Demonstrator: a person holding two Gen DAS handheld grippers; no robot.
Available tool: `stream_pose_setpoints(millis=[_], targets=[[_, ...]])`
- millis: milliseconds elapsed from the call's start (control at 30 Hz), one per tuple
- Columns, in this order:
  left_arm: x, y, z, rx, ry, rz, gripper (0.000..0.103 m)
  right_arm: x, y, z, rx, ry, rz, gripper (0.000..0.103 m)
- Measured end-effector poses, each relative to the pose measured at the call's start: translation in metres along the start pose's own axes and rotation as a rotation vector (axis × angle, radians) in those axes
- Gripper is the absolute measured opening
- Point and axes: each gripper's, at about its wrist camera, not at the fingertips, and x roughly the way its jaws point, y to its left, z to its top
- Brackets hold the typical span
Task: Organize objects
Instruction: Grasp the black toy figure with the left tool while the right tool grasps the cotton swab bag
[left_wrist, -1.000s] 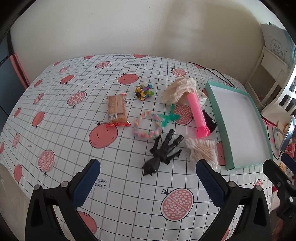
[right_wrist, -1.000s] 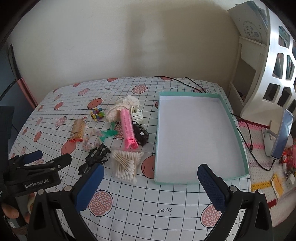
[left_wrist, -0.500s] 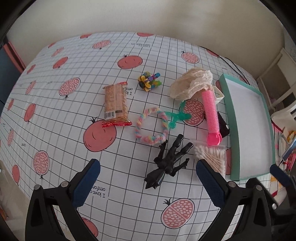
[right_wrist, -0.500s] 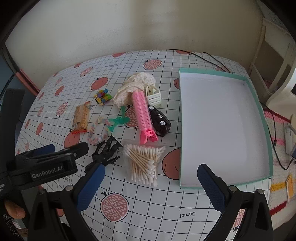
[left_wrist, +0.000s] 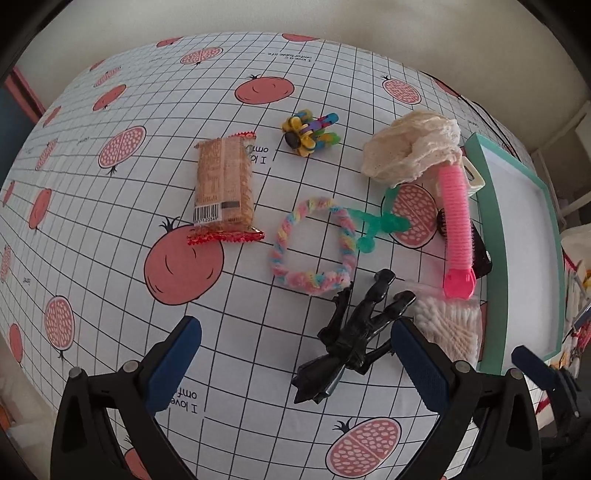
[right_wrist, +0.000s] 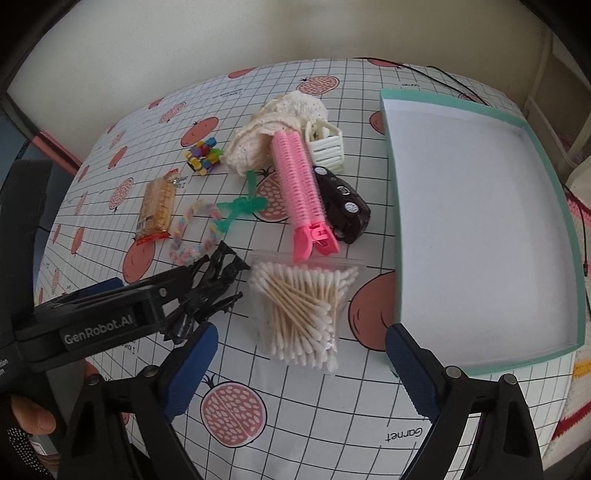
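My left gripper (left_wrist: 295, 354) is open just above a black toy figure (left_wrist: 351, 332), which lies between its blue pads. The figure also shows in the right wrist view (right_wrist: 207, 295), partly behind the left gripper's arm. My right gripper (right_wrist: 301, 354) is open and empty over a bag of cotton swabs (right_wrist: 303, 306). An empty teal tray (right_wrist: 576, 258) lies to the right. A pink hair roller clip (right_wrist: 301, 192), a black toy car (right_wrist: 343, 206), a pastel braided ring (left_wrist: 314, 247), a biscuit pack (left_wrist: 225, 184) and a cream lace cloth (left_wrist: 410, 147) lie on the cloth.
A colourful block toy (left_wrist: 310, 133), a green plastic piece (left_wrist: 380, 229) and a white basket clip (right_wrist: 327, 147) lie among the items. The pomegranate-print tablecloth (left_wrist: 110, 295) covers the table. A wall stands behind, and a black cable (right_wrist: 443, 74) runs at the back right.
Both grippers have moved forward and down toward the objects. The left gripper now brackets the black figure and the right one hangs over the cotton swabs.
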Motion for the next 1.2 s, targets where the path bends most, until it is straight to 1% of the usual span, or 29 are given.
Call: stream_pose_setpoints(millis=[100,167,267,400,467,567,800,1067,1200], targets=[[0.002,-0.003,-0.003,-0.001,0.01,-0.016,0.102,0.003,0.003,-0.001,-0.009,0.009,0.002,0.093],[0.002,-0.005,-0.005,0.004,0.014,-0.013,0.098,0.007,0.003,-0.002,-0.007,0.014,0.004,0.091],[0.003,-0.004,-0.006,-0.01,0.011,-0.003,0.098,0.012,0.003,-0.001,0.0,0.021,0.008,0.088],[0.003,-0.003,-0.007,-0.032,0.011,-0.013,0.096,0.02,0.004,-0.002,-0.008,0.038,-0.016,0.085],[0.003,-0.004,-0.008,-0.032,0.01,-0.018,0.093,0.025,0.004,-0.002,-0.006,0.05,-0.018,0.083],[0.003,-0.009,-0.01,-0.022,0.012,-0.018,0.093,0.03,0.005,0.0,-0.001,0.059,-0.019,0.081],[0.001,-0.023,-0.013,-0.002,0.008,-0.026,0.092,0.035,0.002,0.003,0.025,0.068,-0.03,0.08],[0.008,-0.034,-0.017,0.004,0.034,-0.019,0.088,0.04,-0.002,0.005,0.048,0.083,-0.035,0.08],[0.011,-0.04,-0.019,0.004,0.044,-0.019,0.088,0.042,-0.006,0.006,0.059,0.088,-0.034,0.08]])
